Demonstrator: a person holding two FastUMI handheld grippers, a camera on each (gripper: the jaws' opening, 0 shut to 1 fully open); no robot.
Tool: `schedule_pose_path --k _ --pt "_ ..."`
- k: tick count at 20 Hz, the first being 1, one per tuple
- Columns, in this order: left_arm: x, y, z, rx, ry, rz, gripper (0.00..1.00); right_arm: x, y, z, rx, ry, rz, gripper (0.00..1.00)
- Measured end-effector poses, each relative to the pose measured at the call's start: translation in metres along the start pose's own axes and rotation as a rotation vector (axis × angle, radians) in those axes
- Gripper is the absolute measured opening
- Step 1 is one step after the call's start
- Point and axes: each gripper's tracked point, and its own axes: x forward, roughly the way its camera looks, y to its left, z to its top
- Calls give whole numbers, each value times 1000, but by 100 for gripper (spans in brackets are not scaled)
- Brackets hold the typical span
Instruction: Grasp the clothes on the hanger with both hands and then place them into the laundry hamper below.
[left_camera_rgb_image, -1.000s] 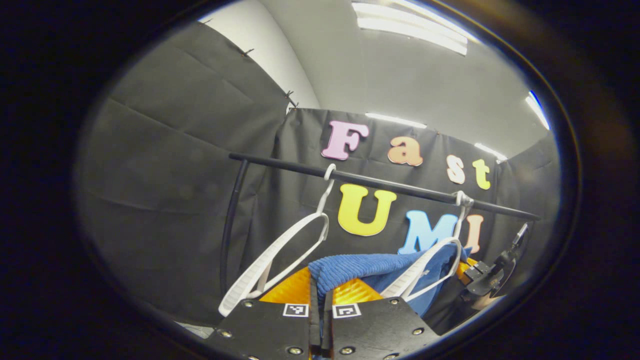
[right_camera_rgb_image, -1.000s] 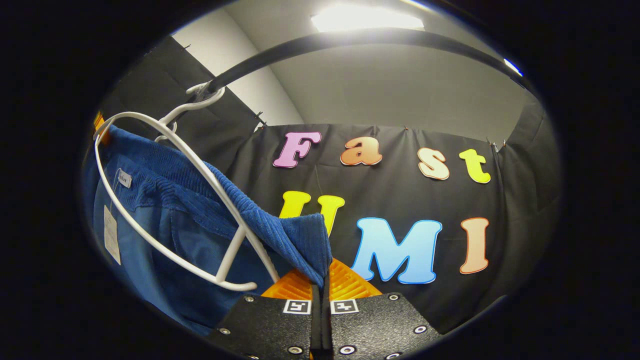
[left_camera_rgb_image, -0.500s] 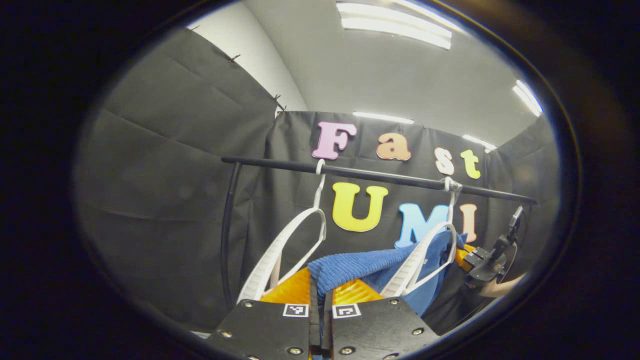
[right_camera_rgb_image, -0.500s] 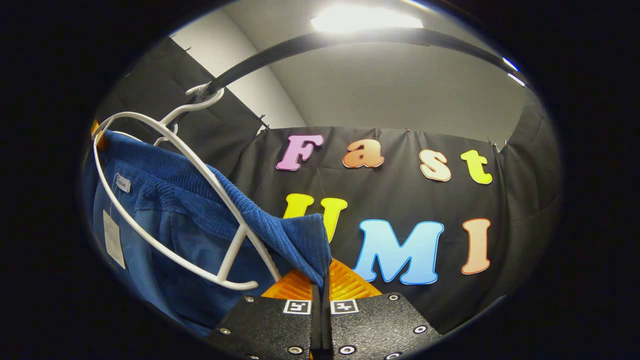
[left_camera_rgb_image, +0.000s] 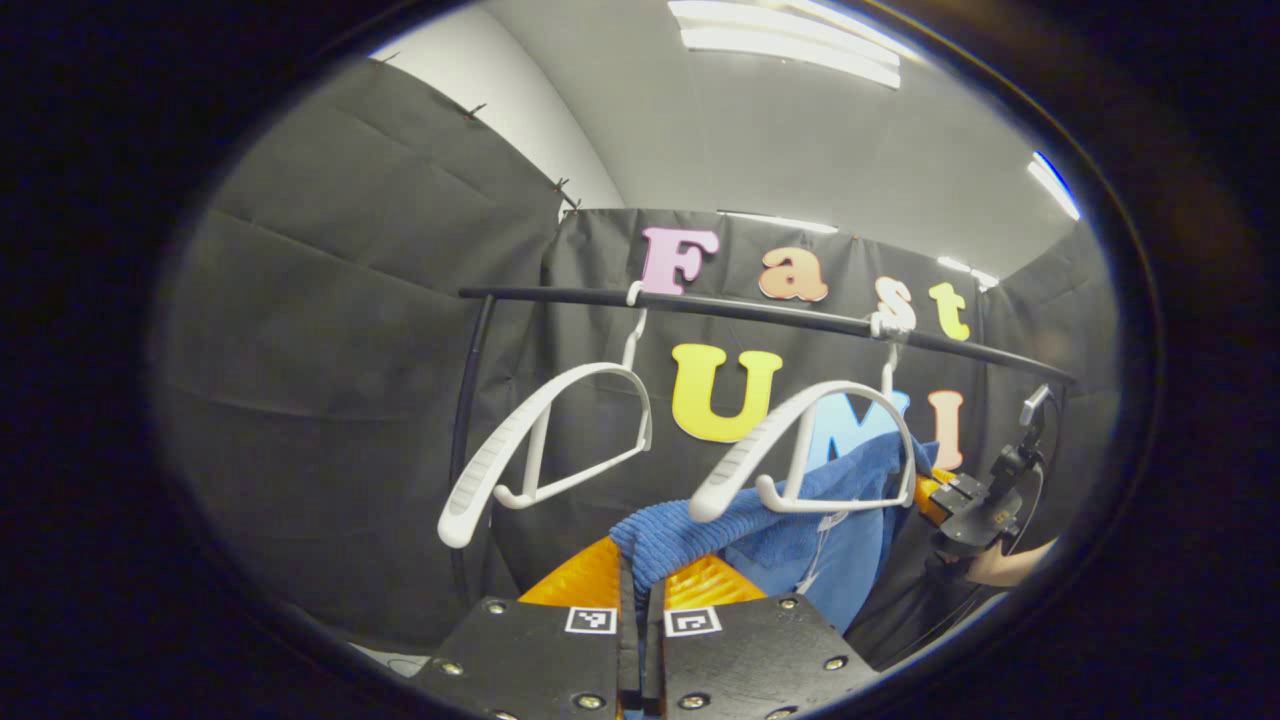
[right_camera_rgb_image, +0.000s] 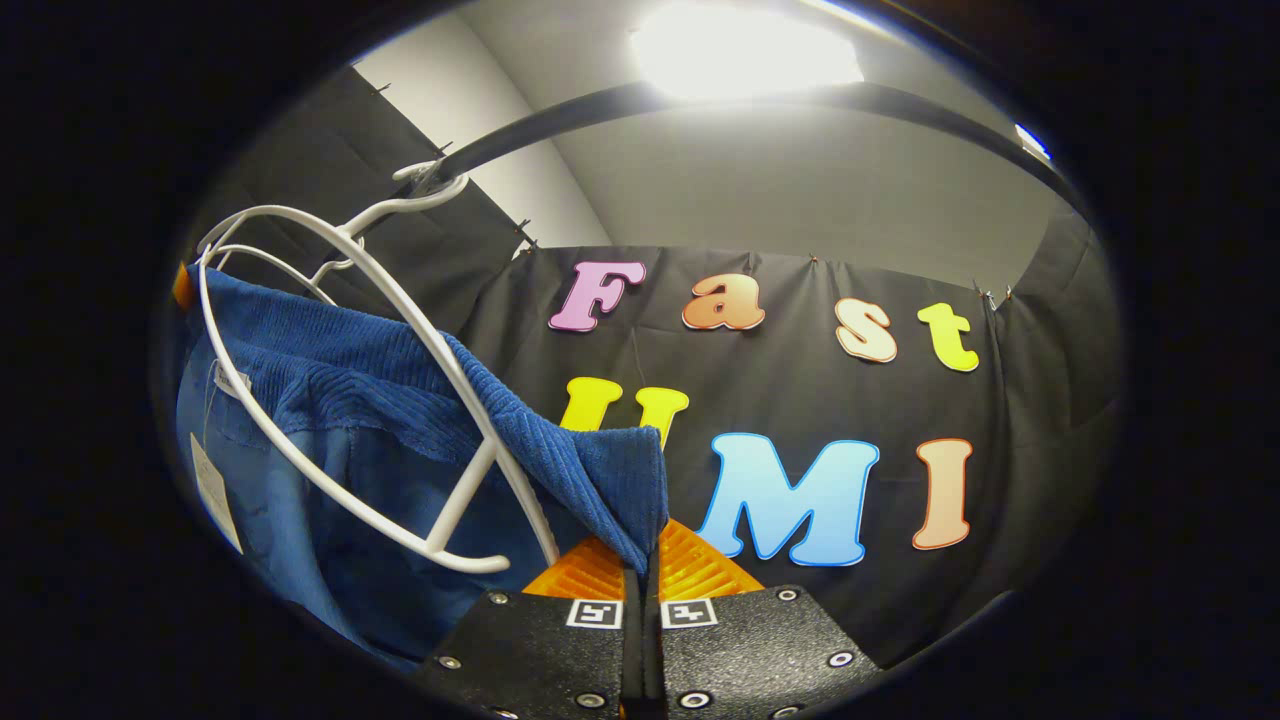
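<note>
Left gripper and right gripper each clamped on blue garment under white hanger

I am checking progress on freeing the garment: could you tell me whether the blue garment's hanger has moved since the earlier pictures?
Yes. In the left gripper view the hanger has swung up and turned under the black rail, and the blue garment now hangs mostly below it.

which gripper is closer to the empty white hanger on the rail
Left. The left gripper holds the blue garment just below and right of the empty hanger; the right gripper grips it beyond the second hanger.
</note>
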Motion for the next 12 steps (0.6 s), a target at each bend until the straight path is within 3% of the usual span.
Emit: schedule_pose_path --k 2,7,12 --pt "2 -13 -7 12 16 -1 2 0 -5 -7 9 22 -12 0" --pt "5 -37 -35 -91 69 -35 2 3 -24 -48 10 127 -65 0" --pt "-4 -52 -67 -93 152 -43 3 -15 -30 -82 45 234 -76 0"
